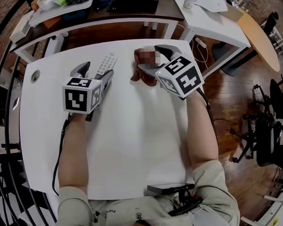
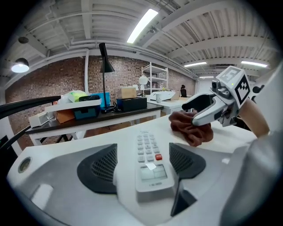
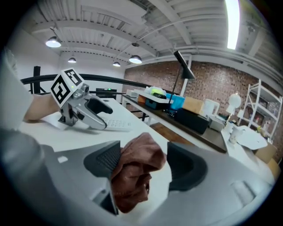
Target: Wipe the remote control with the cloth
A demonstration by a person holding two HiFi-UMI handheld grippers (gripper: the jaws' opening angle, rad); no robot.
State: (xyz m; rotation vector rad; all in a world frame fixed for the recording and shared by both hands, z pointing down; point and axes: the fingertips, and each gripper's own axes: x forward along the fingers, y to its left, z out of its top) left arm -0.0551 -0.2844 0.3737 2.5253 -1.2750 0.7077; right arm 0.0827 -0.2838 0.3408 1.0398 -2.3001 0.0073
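Left tool [image 2: 142, 167] gaped wide astride the seemingly stiff, light remote [image 2: 148, 150] — best pinched by its long edges; right tool [image 3: 145, 163], equally wide, straddled limp cloth [image 3: 132, 176]

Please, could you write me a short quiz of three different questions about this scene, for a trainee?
1. True or false: the remote control lies on the white table with its buttons facing up.
2. What is between the jaws of the right gripper? A. a sponge B. a brown cloth C. nothing
3. Fill in: the jaws of the left gripper stand ____, one on each side of the remote control.
Key: 1 true; 2 B; 3 open.
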